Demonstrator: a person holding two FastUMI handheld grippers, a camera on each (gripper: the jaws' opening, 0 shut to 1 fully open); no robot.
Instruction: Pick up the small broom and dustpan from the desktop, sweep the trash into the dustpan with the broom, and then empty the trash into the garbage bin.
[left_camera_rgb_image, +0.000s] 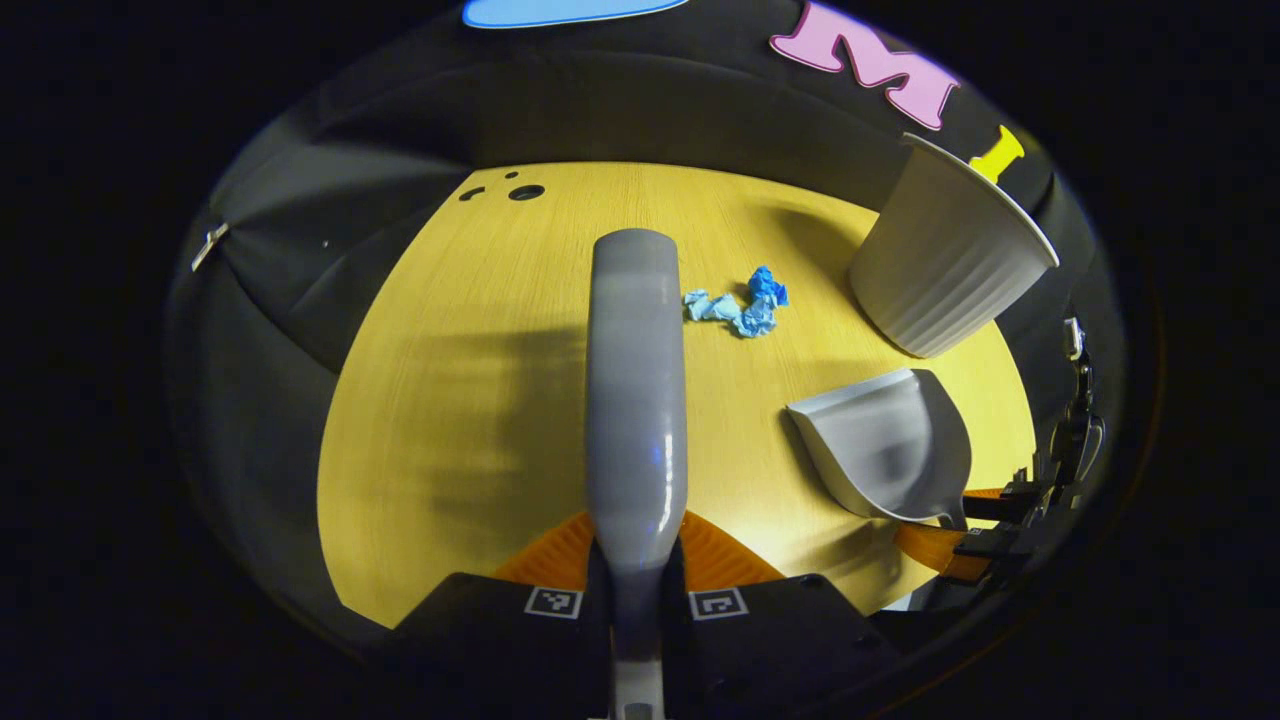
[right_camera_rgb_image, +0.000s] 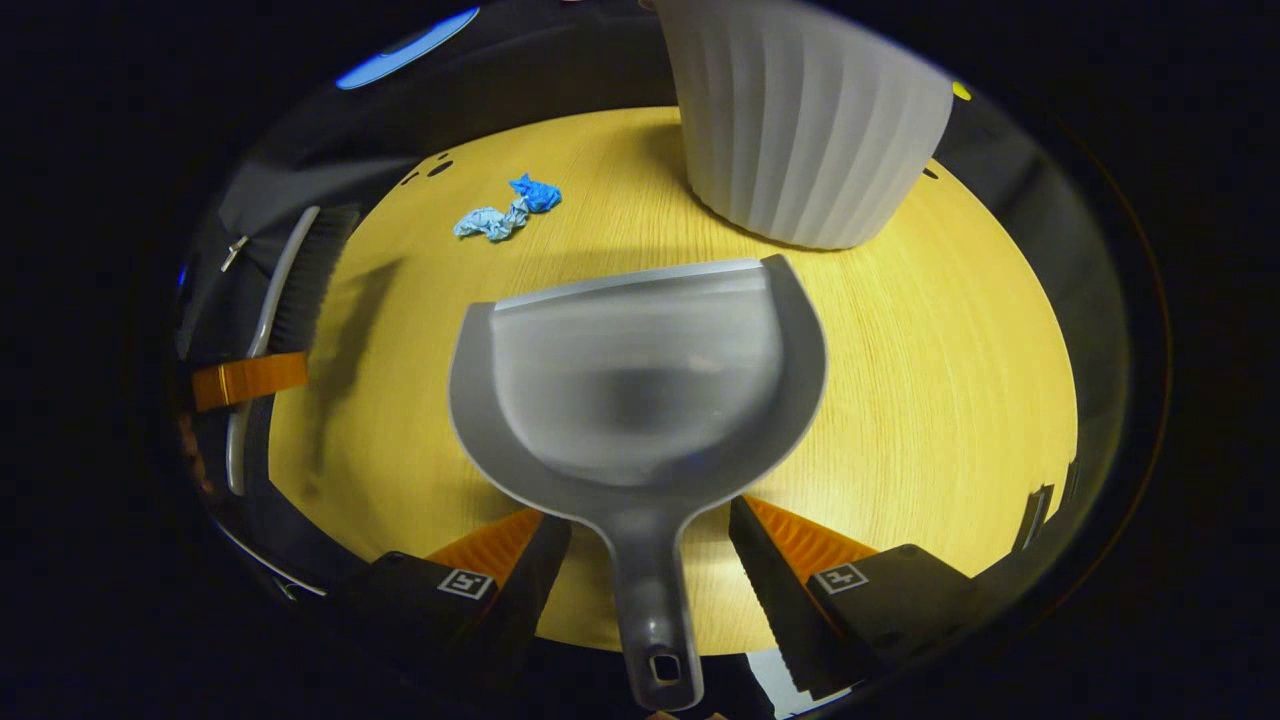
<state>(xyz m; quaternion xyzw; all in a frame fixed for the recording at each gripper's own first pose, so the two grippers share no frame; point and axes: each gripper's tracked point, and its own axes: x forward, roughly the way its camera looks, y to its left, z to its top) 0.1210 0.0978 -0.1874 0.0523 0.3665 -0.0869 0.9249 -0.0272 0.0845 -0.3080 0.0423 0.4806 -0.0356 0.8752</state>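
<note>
A pale yellow wood-grain desktop (left_camera_rgb_image: 480, 400) sits inside a dark booth. Near its far side lie a few crumpled scraps of blue paper trash (left_camera_rgb_image: 740, 305), touching one another in a small clump. To their right stands a white ribbed plastic garbage bin (left_camera_rgb_image: 940, 260), upright and open at the top.

The left gripper (left_camera_rgb_image: 636, 555) is clamped on the grey plastic handle of the small broom (left_camera_rgb_image: 636, 380), both fingers pressed against its sides. The handle runs straight forward from the fingers, pointing toward the trash. In the right gripper view the broom's dark bristles (right_camera_rgb_image: 305, 275) show at the far left, above the desk edge.

The right gripper (right_camera_rgb_image: 645, 560) has its fingers set apart on either side of the grey plastic dustpan's narrow handle (right_camera_rgb_image: 645, 590). A gap shows on each side, so the fingers do not seem to press on it, and what supports the dustpan (right_camera_rgb_image: 640, 390) cannot be made out. Its wide scoop faces the bin, with the trash well apart to the front left.

Both tools look like light, stiff moulded plastic with smooth, somewhat slippery surfaces. The dustpan's slim handle seems the natural place to grip. The paper scraps look nearly weightless and likely to scatter under a hard stroke.

The bin's rim is cut off in the right gripper view. The dustpan scoop is blurred, so whether its lip touches the desk is unclear.
</note>
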